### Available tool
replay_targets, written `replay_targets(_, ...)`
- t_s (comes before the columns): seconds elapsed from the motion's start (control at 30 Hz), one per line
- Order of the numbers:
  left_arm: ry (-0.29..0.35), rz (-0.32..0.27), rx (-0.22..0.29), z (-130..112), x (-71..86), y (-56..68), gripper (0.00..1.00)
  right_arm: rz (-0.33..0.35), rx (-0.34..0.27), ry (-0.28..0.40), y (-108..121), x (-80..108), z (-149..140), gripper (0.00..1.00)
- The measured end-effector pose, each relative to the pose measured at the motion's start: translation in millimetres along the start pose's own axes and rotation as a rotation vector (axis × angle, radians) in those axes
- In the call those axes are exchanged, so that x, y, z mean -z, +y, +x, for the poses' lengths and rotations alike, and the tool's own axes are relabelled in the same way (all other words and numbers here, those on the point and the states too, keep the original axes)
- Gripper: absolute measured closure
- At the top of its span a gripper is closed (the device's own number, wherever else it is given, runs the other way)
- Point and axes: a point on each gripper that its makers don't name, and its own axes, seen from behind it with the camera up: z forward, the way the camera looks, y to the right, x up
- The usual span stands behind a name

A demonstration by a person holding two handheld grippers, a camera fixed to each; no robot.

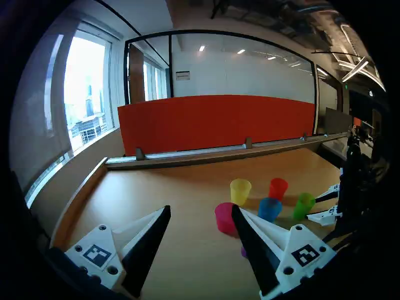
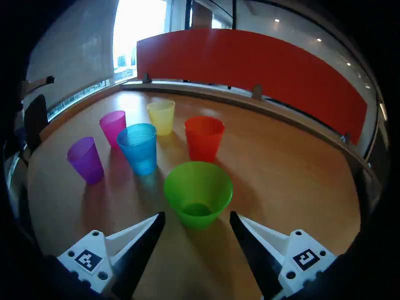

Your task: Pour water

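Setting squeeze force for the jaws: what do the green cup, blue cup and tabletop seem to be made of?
Green cup: probably thin plastic, smooth, translucent; light glows through its wall. Blue cup: the same tinted translucent plastic, by its look. Tabletop: wood or wood-look laminate, satin finish; warm tone with soft reflections.

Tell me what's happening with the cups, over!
Left tool open, holding nothing. Right tool open, green cup right in front, upright, not gripped. Blue cup and red cup close behind it.
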Motion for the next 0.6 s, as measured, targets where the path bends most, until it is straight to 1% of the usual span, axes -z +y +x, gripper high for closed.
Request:
replay_targets(0.3,-0.007,0.012,-0.004,-2.2,2.0,-1.1,0.10,0.011,-0.002,0.000,2.3,-14.0,3.0,0.00)
replay_targets(0.6,-0.014,0.012,-0.005,-4.9,2.2,1.0,0.10,0.023,0.001,0.000,2.3,-20.5,2.8,0.00)
